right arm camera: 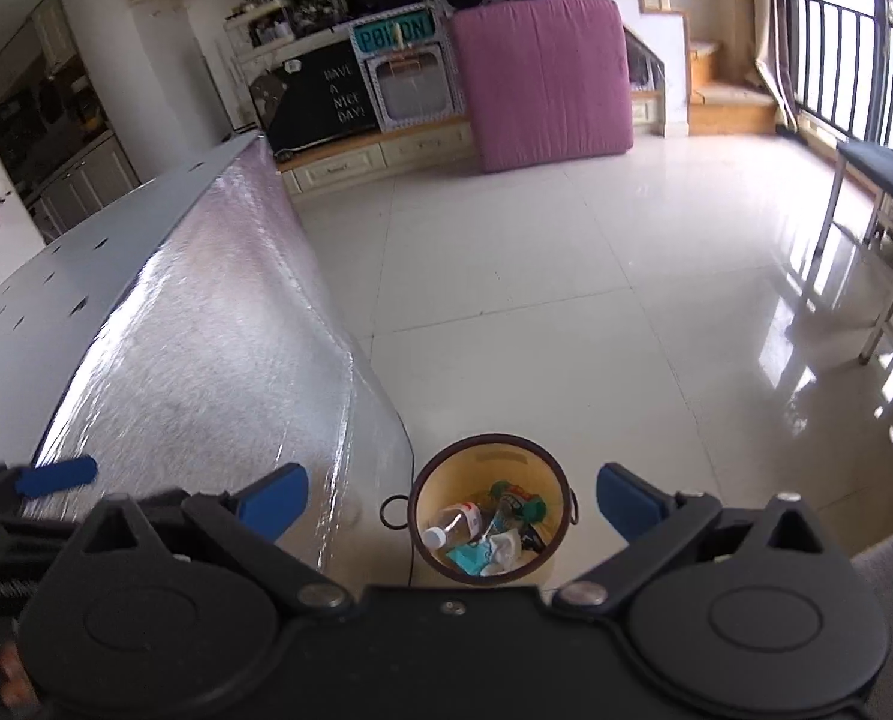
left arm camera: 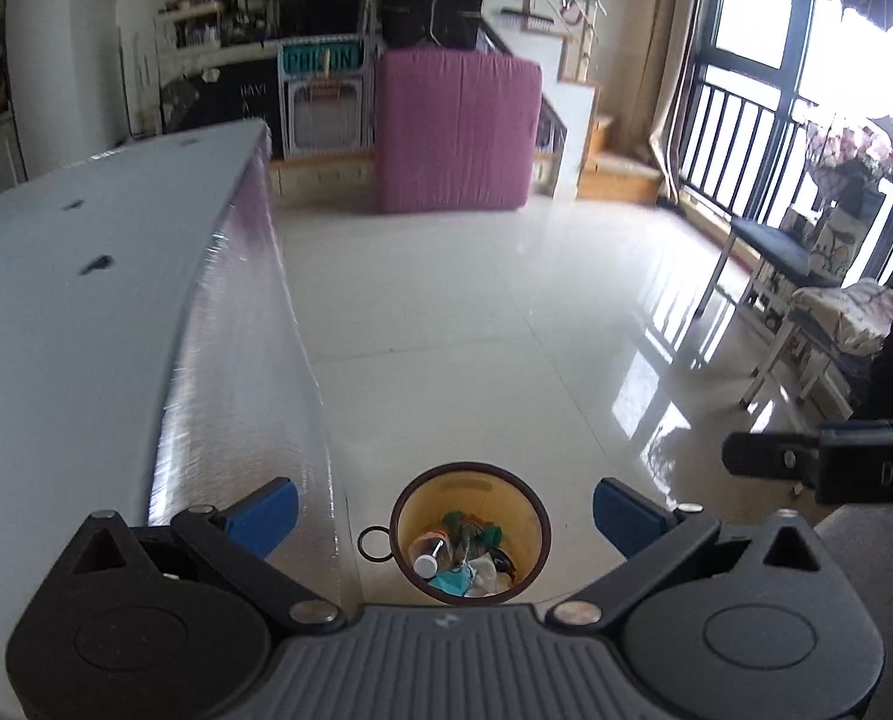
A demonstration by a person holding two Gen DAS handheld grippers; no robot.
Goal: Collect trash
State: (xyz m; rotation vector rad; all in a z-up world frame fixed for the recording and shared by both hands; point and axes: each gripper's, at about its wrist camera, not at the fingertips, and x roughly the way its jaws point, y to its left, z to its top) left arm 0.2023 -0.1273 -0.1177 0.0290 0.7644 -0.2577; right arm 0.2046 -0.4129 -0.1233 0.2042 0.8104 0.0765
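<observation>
1. Glossy tiled floor, foil-sided table at left.
2. Yellow waste bin on floor beside table; holds plastic bottle, crumpled wrappers (mixed).
3. Left hand-held gripper: fingers apart, empty.
4. Right hand-held gripper: fingers apart, empty.

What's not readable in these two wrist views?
- Bin base: left wrist view, hidden behind the left gripper's body.
- Trash deep in the bin: right wrist view, pieces overlap and are too small to identify.
- Right gripper: left wrist view, cut off by the frame edge.
</observation>
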